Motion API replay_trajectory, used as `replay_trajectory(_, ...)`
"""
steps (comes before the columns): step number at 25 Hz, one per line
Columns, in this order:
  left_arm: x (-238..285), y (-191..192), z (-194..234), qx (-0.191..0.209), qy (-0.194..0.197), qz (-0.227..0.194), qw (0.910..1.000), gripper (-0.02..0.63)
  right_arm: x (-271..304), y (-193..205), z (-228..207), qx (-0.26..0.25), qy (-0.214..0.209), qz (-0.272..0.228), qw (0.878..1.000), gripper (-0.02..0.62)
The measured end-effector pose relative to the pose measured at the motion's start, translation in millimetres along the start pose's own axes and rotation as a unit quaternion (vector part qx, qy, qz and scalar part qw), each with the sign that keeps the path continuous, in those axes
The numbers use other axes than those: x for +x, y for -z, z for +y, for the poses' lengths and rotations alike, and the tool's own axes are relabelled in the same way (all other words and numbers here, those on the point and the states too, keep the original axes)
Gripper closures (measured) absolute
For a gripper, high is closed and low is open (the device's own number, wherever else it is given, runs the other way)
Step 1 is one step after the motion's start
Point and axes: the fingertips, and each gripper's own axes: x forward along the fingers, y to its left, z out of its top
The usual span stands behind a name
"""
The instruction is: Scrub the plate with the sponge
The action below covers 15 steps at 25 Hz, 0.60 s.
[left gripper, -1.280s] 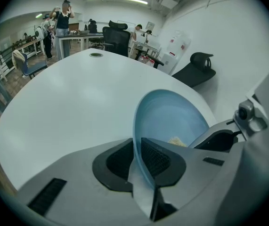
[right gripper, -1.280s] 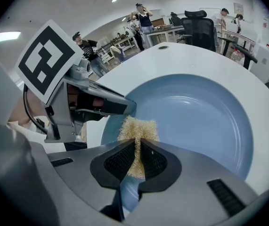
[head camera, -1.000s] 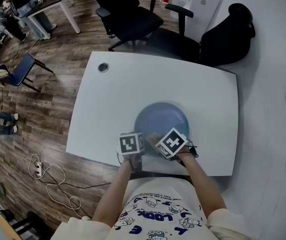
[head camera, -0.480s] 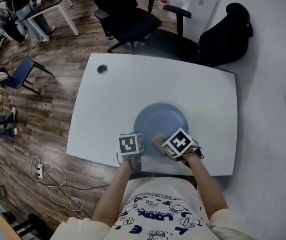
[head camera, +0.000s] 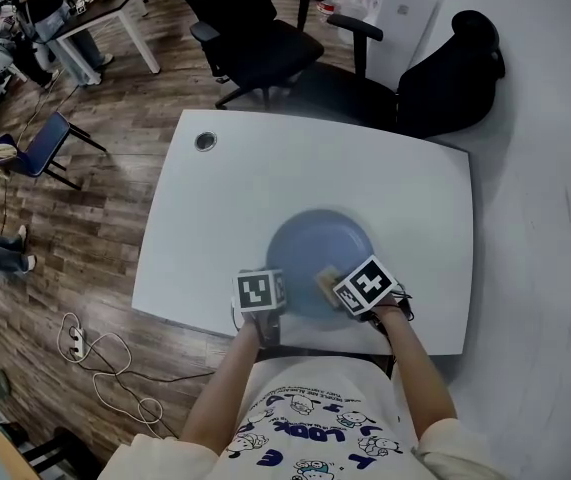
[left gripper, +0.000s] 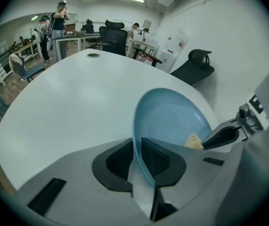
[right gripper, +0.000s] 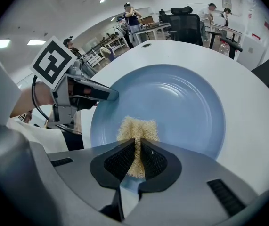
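Left gripper [left gripper: 140,166] clamps the near rim of the blue plate [left gripper: 172,114] at the white table's [head camera: 265,168] near side. Right gripper [right gripper: 135,161] pinches the tan sponge [right gripper: 137,128], which touches the plate's inner surface.

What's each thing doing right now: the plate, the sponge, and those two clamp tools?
left gripper: shut on the rim of the plate.
right gripper: shut on the sponge.
plate: lying on the table, held at its near edge.
sponge: squeezed between the jaws, resting on the plate's inside.
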Motion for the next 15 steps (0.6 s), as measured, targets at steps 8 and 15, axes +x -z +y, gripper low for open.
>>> replay_trajectory(8,0,-7,0,0.012,-0.007,-0.014,0.9998,0.548,-9,1,-28,0.016,0.023,-0.003,1.000,0.549)
replay_trajectory(15,0,-6,-3,0.010,-0.005,-0.014,0.9998,0.546,-12,-2,-40,0.028,0.029,-0.006,0.999,0.549)
